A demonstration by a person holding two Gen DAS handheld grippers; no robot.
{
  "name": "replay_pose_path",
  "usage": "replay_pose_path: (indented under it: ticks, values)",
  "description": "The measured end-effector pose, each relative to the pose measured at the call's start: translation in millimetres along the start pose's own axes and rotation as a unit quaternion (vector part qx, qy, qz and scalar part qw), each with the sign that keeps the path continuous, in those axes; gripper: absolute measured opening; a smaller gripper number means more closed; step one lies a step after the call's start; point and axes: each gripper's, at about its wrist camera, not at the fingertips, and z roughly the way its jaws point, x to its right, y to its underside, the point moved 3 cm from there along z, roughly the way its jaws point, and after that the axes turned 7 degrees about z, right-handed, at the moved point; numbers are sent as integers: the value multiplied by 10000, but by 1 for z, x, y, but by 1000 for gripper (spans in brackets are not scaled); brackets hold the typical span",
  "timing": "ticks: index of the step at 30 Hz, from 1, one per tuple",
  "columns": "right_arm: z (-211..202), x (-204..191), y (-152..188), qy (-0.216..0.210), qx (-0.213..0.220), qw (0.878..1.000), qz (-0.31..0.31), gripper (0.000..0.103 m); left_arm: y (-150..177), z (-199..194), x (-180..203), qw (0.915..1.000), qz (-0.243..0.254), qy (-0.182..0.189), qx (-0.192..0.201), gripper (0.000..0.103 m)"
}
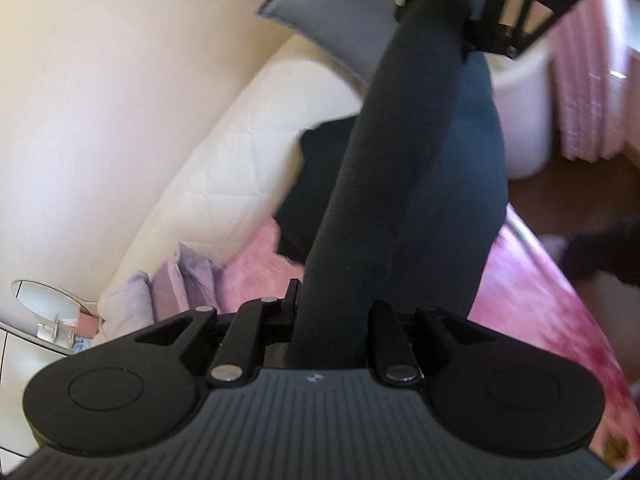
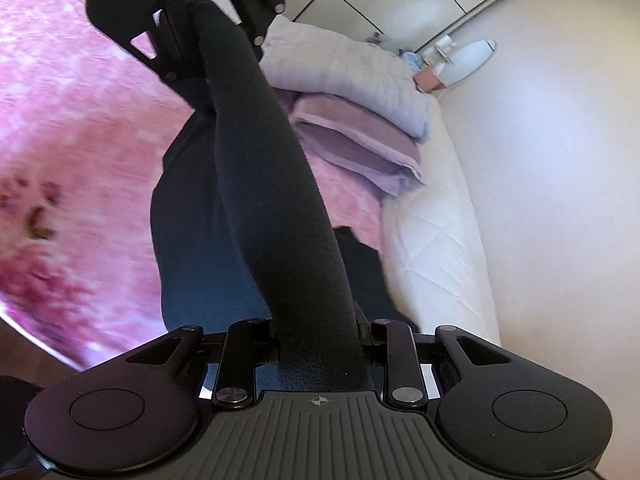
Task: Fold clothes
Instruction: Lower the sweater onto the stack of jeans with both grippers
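A dark navy garment [image 1: 420, 184] is stretched taut in the air between my two grippers, above the bed. My left gripper [image 1: 332, 320] is shut on one end of it; the right gripper [image 1: 476, 12] shows at the top of this view, shut on the other end. In the right wrist view the same dark garment [image 2: 272, 200] runs from my right gripper [image 2: 320, 340] up to the left gripper [image 2: 188, 28]. Its lower part hangs down to the pink bedspread [image 2: 80, 120].
Folded lilac and purple clothes [image 2: 352, 120] are stacked on the bed by the white mattress edge [image 2: 432, 248]. A grey pillow [image 1: 340, 20] and a white bin [image 1: 524, 112] lie beyond. A round mirror [image 1: 44, 300] stands by the wall.
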Motion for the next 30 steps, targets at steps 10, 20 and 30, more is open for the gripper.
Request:
replay_pose_path:
  ticks: [10, 20, 30]
  values:
    - [157, 224, 13, 716, 656, 9922, -784, 27, -77, 200, -131, 9972, -48, -711, -209, 13]
    - [308, 112, 134, -506, -396, 9942, -864, 33, -21, 368, 20, 9922, 176, 607, -1071, 14]
    - [266, 104, 152, -55, -622, 9952, -759, 45, -5, 327, 15, 9970, 309, 112, -700, 25]
